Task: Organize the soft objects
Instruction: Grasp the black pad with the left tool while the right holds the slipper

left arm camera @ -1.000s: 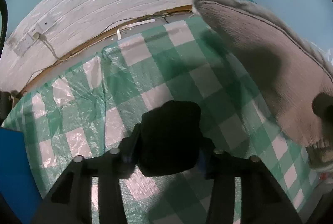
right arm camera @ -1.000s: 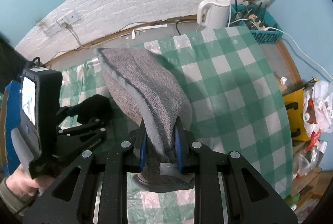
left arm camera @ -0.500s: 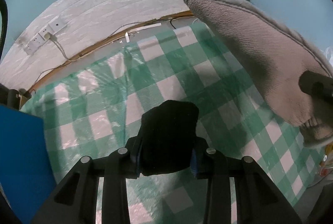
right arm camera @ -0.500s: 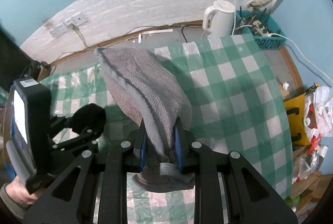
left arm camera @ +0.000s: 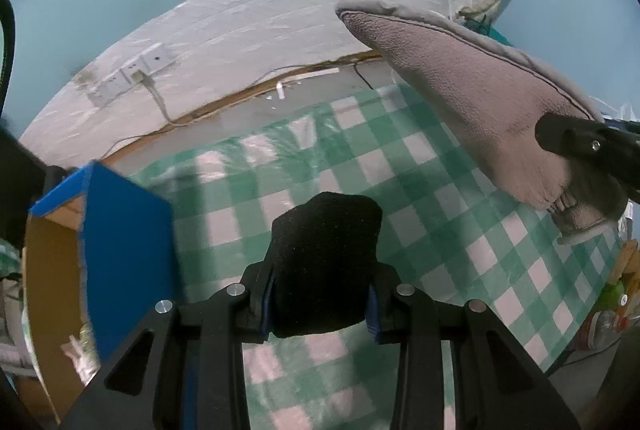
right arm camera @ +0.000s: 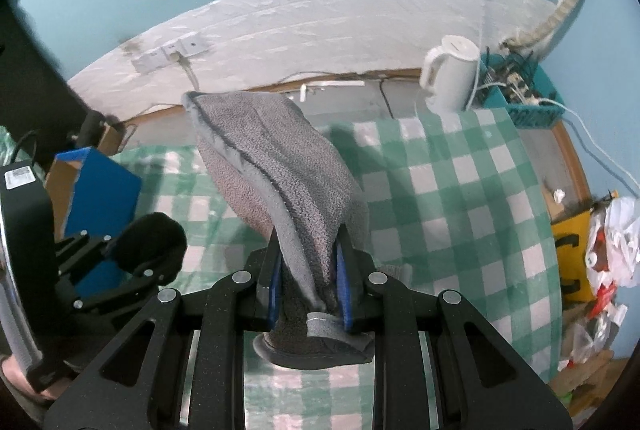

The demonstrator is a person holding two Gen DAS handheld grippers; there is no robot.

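A green-and-white checked tablecloth [right arm camera: 460, 190] fills the middle of both views, running back to a bare strip of table under the white brick wall [right arm camera: 320, 18] and falling away at the right edge. Its centre and right squares lie bare.

At the left of the frame stands a blue-sided cardboard box [left arm camera: 120, 230], open at the top; what it holds is too blurred to tell. At upper right in the right wrist view, a teal basket [right arm camera: 528, 110] full of cables and a power strip sits just beside a white kettle [right arm camera: 448, 74] at the table's far edge. Bags and clutter crowd the lower right, off the table.

The grey slipper [right arm camera: 280, 170] is clamped at its heel between the closed-in fingers of the right gripper [right arm camera: 308, 290], toe pointing up and away, lifted clear of the cloth. In the left wrist view it juts in from the right [left arm camera: 460, 98].

The left gripper [left arm camera: 320, 294] pinches a black fuzzy soft object [left arm camera: 324, 262], held above the cloth near the box; it shows at lower left in the right wrist view [right arm camera: 148, 242].
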